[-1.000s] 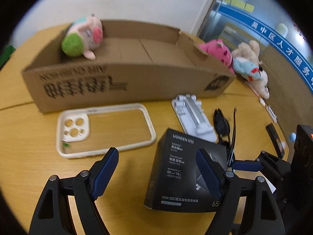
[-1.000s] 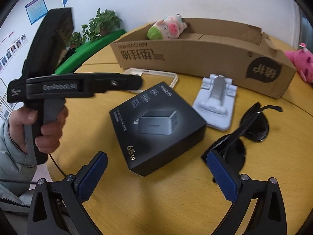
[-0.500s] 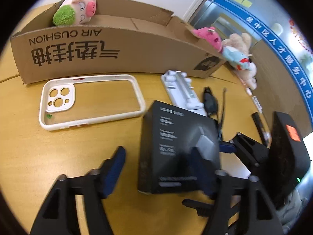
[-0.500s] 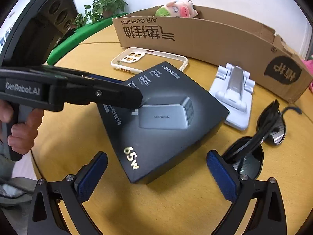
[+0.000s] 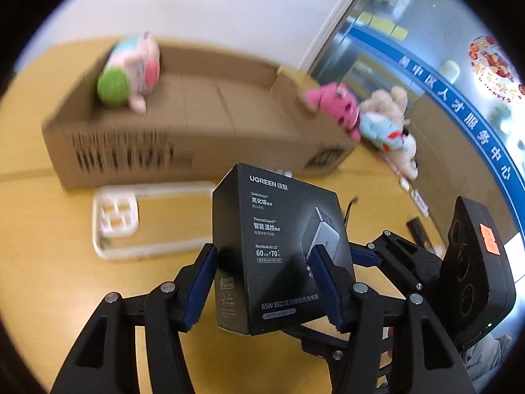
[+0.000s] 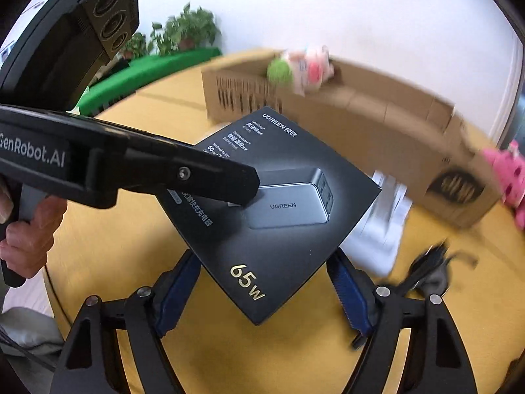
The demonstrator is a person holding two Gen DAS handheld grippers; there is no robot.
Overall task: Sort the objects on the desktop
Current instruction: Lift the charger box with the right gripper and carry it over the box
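Note:
A black UGREEN charger box (image 5: 279, 249) is held off the round wooden table, clamped between the blue pads of my left gripper (image 5: 262, 282). In the right wrist view the same box (image 6: 272, 210) fills the middle, with the left gripper's finger lying across its top. My right gripper (image 6: 265, 290) has its pads at the box's two lower edges and appears shut on it. Behind stands the long cardboard box (image 5: 203, 138), which also shows in the right wrist view (image 6: 377, 124), with a pig plush (image 5: 131, 72) at its left end.
A white phone case (image 5: 147, 220) lies on the table in front of the cardboard box. A white phone stand (image 6: 384, 223) and black sunglasses (image 6: 433, 269) lie to the right. Pink and beige plush toys (image 5: 361, 115) sit beyond the box's right end.
Both grippers have closed on the black charger box and lifted it off the table. The views are higher and blurred with motion.

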